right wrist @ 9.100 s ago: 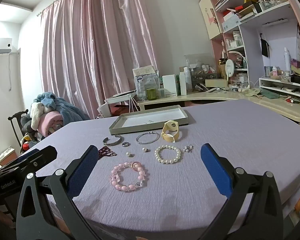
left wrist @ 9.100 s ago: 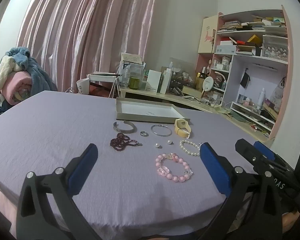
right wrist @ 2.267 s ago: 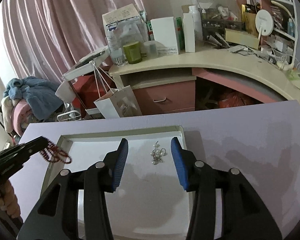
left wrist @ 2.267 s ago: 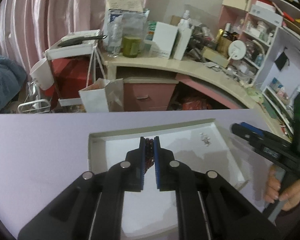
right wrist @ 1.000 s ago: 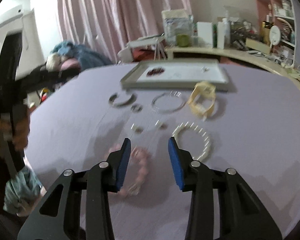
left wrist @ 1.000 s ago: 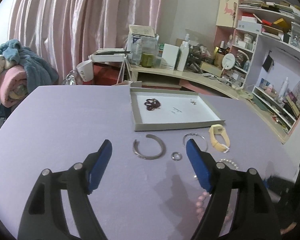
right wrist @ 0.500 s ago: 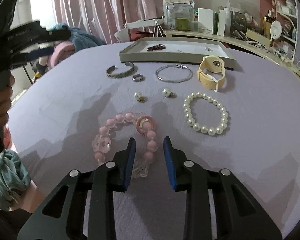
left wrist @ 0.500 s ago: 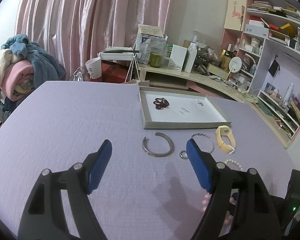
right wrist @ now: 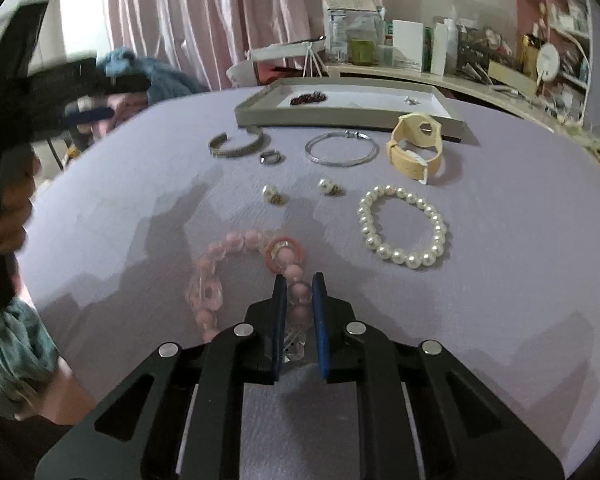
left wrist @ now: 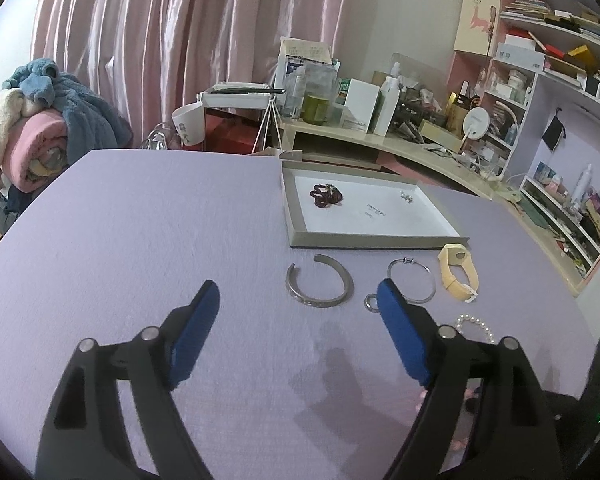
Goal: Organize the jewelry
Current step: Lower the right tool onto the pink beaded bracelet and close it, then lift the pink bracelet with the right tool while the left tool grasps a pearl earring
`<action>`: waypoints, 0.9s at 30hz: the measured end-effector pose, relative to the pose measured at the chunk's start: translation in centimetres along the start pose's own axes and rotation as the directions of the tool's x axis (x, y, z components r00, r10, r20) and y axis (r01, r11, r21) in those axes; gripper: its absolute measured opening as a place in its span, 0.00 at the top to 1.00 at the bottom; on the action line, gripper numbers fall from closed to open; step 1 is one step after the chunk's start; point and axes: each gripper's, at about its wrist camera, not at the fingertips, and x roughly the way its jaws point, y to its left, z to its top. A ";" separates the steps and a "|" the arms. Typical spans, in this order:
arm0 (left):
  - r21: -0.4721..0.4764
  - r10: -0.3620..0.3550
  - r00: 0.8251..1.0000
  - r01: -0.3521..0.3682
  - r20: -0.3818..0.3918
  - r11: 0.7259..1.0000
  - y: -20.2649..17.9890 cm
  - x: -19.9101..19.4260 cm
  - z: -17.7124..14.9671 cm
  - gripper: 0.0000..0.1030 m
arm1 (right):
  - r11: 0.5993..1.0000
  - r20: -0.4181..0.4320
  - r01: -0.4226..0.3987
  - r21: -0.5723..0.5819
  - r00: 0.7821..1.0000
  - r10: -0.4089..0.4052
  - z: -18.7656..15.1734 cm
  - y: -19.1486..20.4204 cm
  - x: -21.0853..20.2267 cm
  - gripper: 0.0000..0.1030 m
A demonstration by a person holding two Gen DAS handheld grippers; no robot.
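My right gripper (right wrist: 299,285) is shut on the pink bead bracelet (right wrist: 236,244), which lies on the purple cloth. Beyond it lie a pearl bracelet (right wrist: 404,226), two pearl earrings (right wrist: 274,194), a ring (right wrist: 271,157), a silver cuff (right wrist: 238,145), a thin silver bangle (right wrist: 342,149) and a yellow watch (right wrist: 416,148). The grey tray (right wrist: 340,117) holds dark red beads (right wrist: 308,98) and a small silver piece (right wrist: 411,100). My left gripper (left wrist: 296,312) is open and empty, above the cloth in front of the cuff (left wrist: 320,285) and ring (left wrist: 371,303).
The tray (left wrist: 296,216) sits at the table's far side. A cluttered desk (left wrist: 380,136) and pink shelves (left wrist: 548,80) stand behind it. A pile of blankets (left wrist: 40,128) is at the far left. The left hand and its gripper (right wrist: 40,96) show at the left of the right wrist view.
My right gripper has come down and closed on the pink bead bracelet. My left gripper has moved slightly closer to the cuff and stays open.
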 end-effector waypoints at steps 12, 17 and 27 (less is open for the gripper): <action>0.015 -0.047 0.998 0.048 -0.050 0.999 -2.0 1.4 -1.2 0.20 | 0.998 0.158 -0.025 0.055 0.987 0.015 3.2 -2.1 -5.5 0.87; 0.074 -0.077 0.993 0.083 -0.085 0.994 -5.2 2.6 -2.7 0.21 | 0.993 0.185 -0.017 0.113 0.983 -0.004 3.7 -3.7 -6.3 0.87; 0.172 -0.058 0.981 0.090 -0.184 0.981 -10.3 5.9 -5.7 0.39 | 0.986 0.183 -0.041 0.161 0.983 0.010 3.7 -5.3 -6.3 0.87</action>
